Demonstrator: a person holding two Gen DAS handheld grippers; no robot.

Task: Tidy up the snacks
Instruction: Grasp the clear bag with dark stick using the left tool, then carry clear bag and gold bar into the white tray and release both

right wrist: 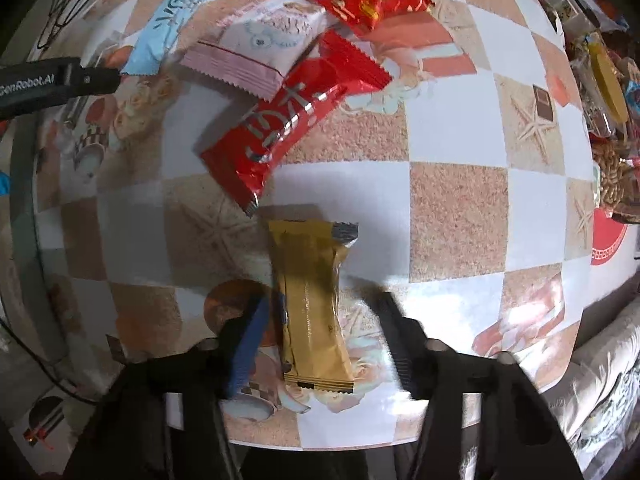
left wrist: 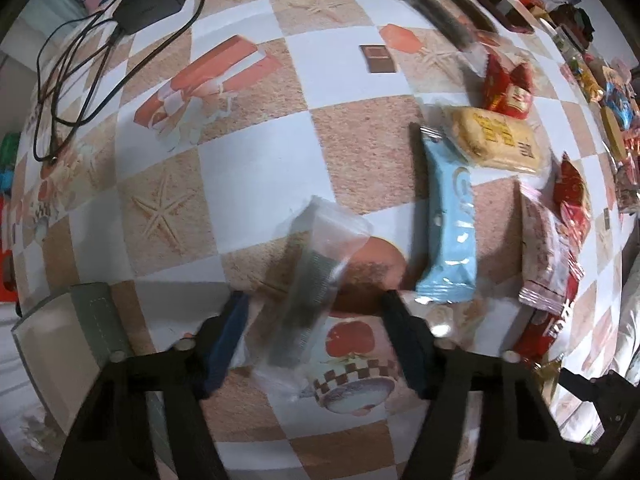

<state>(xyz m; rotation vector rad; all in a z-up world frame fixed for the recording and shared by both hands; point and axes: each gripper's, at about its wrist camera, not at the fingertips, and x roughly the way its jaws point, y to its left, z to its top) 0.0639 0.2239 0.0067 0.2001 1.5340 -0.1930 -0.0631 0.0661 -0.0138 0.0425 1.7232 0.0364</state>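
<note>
Barely started I'd say: both jaws gaping, clear-wrapped dark bar (left wrist: 316, 276) and gold foil bar (right wrist: 312, 304) loose between them, pile at 12 o'clock unsorted.

Dim, motion-blurred, heavy fisheye warping

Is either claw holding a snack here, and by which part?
Neither. Both claws are open: the clear dark-bar packet lies between the left fingers, the gold packet between the right, ungripped.

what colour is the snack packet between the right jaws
Golden-brown packet with dark sealed ends, clearest in the right wrist view.
</note>
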